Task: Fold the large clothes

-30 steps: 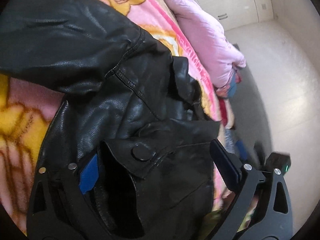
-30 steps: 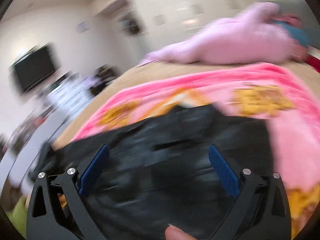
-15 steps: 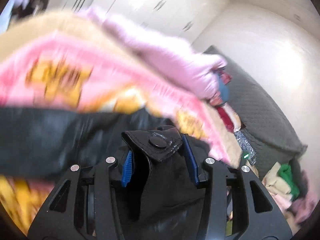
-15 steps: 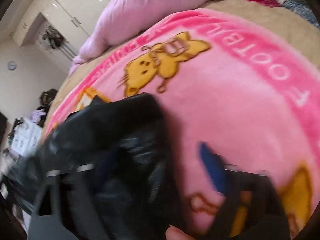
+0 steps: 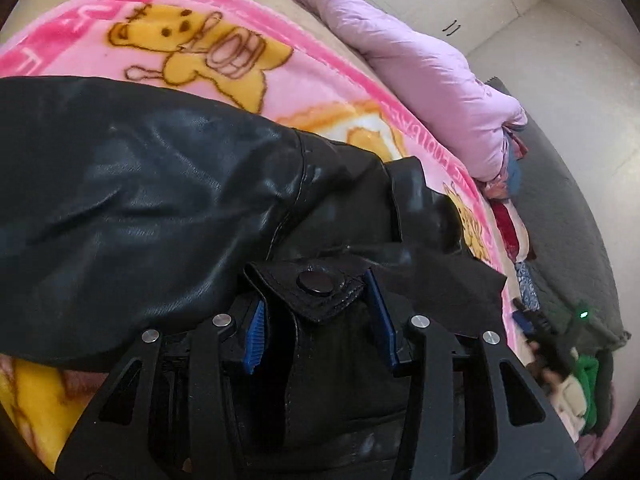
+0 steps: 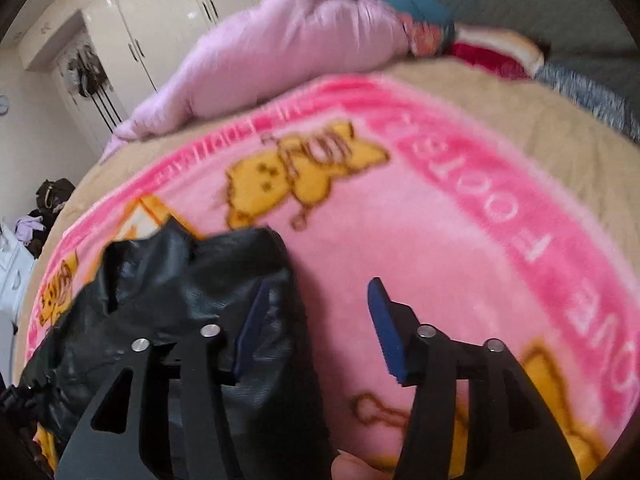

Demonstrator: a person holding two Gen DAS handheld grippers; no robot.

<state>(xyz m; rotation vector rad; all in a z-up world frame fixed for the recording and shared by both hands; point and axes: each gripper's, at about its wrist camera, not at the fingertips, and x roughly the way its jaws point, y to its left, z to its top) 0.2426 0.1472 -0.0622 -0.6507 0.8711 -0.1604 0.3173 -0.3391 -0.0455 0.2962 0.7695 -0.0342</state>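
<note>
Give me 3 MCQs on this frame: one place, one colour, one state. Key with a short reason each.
1. Where does the black leather jacket lie?
A. on the pink bear-print blanket
B. on the floor
C. on a hanger

2. What colour are the gripper pads?
A. red
B. blue
C. white

3. What is the left gripper doing?
A. wide open over bare blanket
B. shut on the jacket's snap tab
C. holding a pillow

Key:
1 A, the blanket shows all around the jacket.
2 B, both wrist views show blue pads.
3 B, the tab with its snap sits pinched between the pads; the right gripper is the open one.
</note>
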